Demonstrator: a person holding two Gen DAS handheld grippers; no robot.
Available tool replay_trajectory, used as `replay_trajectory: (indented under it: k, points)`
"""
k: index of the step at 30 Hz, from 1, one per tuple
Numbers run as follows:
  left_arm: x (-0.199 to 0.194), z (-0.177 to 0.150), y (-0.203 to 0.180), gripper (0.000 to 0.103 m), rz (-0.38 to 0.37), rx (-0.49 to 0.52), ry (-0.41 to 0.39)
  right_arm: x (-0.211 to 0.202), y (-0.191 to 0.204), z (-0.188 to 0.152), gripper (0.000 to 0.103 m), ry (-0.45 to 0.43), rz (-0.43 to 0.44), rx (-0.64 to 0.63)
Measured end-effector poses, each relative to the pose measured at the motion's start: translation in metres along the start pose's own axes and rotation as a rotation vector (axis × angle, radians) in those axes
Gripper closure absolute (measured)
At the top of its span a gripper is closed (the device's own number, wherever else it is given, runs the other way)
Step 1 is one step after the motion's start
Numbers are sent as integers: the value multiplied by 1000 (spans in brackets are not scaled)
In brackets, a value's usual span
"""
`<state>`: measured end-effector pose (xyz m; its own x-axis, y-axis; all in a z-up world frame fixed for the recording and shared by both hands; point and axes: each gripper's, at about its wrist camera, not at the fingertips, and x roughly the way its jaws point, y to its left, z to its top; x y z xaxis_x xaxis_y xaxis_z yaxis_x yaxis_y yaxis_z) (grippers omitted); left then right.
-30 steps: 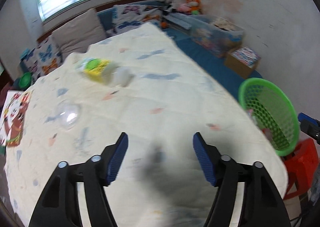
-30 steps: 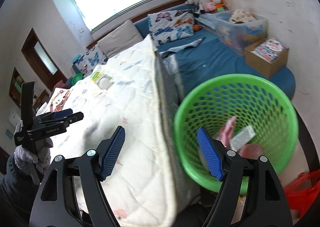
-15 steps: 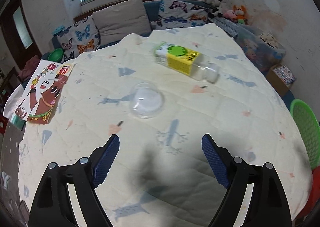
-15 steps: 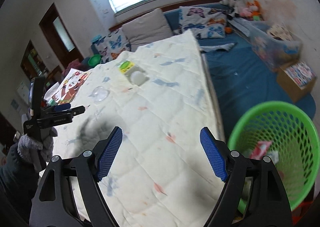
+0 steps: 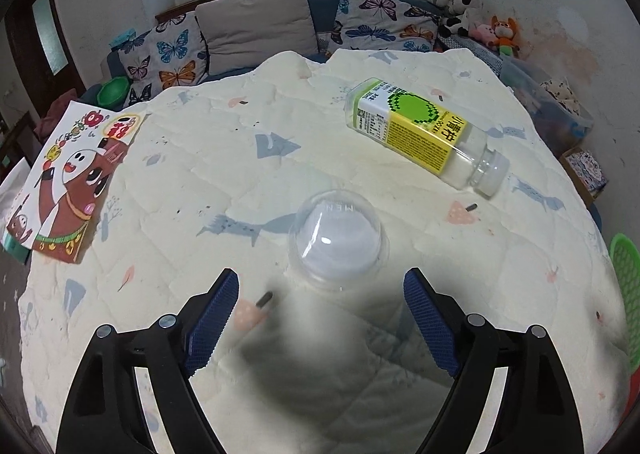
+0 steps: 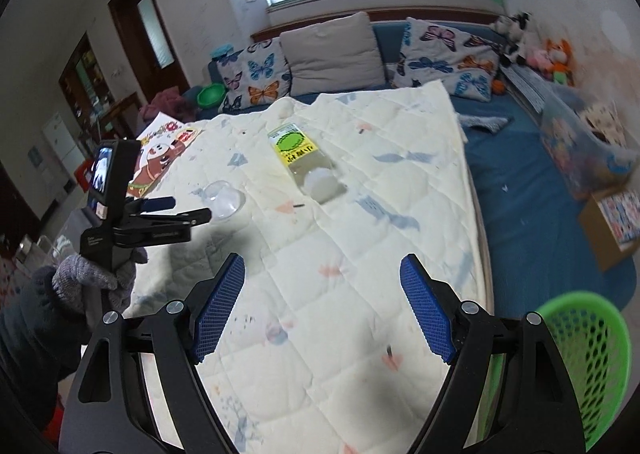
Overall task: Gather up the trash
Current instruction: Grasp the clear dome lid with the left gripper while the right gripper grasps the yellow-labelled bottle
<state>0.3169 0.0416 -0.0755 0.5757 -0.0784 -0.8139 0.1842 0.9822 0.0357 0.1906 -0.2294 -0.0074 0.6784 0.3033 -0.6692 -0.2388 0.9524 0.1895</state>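
Observation:
A clear plastic dome lid (image 5: 339, 239) lies on the cream quilt (image 5: 240, 182), just ahead of my open, empty left gripper (image 5: 320, 318). A plastic bottle (image 5: 424, 137) with a yellow and green label lies on its side beyond it, to the right. In the right wrist view the lid (image 6: 224, 199) and bottle (image 6: 306, 164) lie far ahead; my left gripper (image 6: 188, 214) hovers next to the lid. My right gripper (image 6: 322, 310) is open and empty over the quilt. The green mesh basket (image 6: 592, 366) stands at lower right, off the quilt's edge.
A cartoon picture card (image 5: 68, 174) lies at the quilt's left edge. Butterfly pillows (image 5: 168, 54) and a beige cushion (image 5: 256, 26) line the back. Storage boxes (image 6: 588, 142) and a cardboard box (image 6: 612, 222) stand on the blue floor at right. The basket's rim shows in the left wrist view (image 5: 626, 286).
My left gripper moved forward and down toward the dome lid, which now sits just ahead of its fingers. My right gripper swung left, away from the basket, over the quilt.

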Motion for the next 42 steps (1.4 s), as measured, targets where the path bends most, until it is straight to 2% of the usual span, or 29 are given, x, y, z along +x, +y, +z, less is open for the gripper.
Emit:
replay_trajectory:
  k: [8, 12, 18, 24, 27, 34, 42]
  points:
    - [25, 14, 8, 21, -41, -5, -6, 45, 9, 27, 23, 42, 3, -60]
    - [32, 16, 8, 23, -56, 28, -14, 65, 13, 38, 23, 55, -3, -95]
    - [37, 16, 8, 48, -105, 52, -17, 101, 14, 55, 23, 81, -10, -119]
    - [26, 13, 14, 49, -77, 56, -39, 143, 14, 75, 23, 114, -25, -147]
    - [15, 12, 30, 49, -86, 11, -49, 164, 21, 85, 24, 129, -29, -180]
    - [-5, 4, 55, 49, -62, -6, -72, 212, 42, 99, 26, 176, -47, -288]
    - [-12, -7, 74, 49, -72, -32, -78, 252, 46, 112, 27, 227, -65, -354]
